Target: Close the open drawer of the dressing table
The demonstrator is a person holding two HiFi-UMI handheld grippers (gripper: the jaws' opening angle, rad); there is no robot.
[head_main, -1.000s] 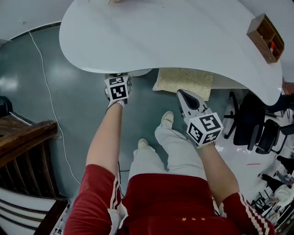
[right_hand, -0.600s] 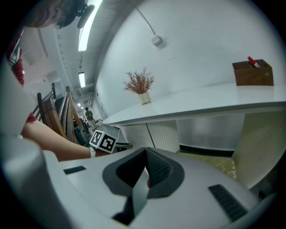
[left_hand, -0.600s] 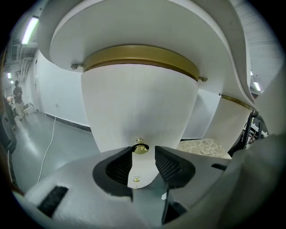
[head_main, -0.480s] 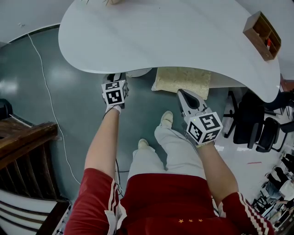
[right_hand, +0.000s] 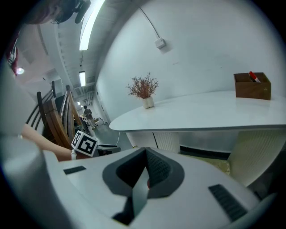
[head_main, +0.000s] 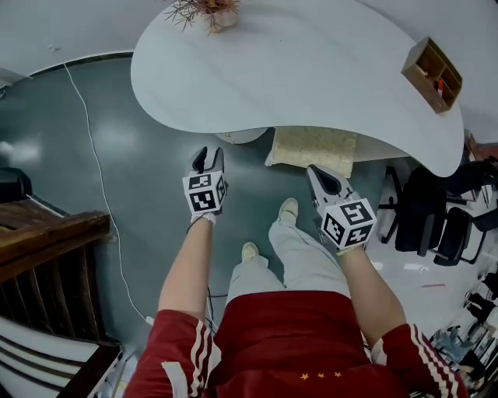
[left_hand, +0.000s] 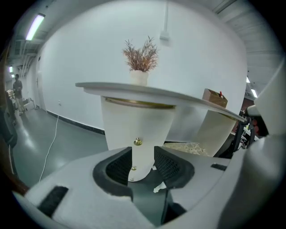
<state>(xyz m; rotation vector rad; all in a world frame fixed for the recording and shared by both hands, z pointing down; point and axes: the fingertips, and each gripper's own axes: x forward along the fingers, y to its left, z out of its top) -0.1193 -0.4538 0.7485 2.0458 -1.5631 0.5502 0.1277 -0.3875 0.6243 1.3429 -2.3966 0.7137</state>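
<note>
Head view: overhead, looking steeply down on the dressing table (head_main: pixel 311 70) | left gripper view: low, close to its pedestal (left_hand: pixel 134 125) | right gripper view: farther back, near tabletop height | shared: potted sprigs (head_main: pixel 208 12), wooden box (head_main: pixel 432 74)

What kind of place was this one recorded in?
Probably a staged set in a workshop hall, not a home: polished grey floor, office chairs beside the white dressing table, strip lights overhead.

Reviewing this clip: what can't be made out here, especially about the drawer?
Drawer: head view, the tabletop covers the pedestal below it.
Pedestal: left gripper view shows knobs, but seams are too faint to tell a drawer open or shut.
Box contents: head view, too small.
Dark gap under the tabletop: right gripper view, too dim to identify.
</note>
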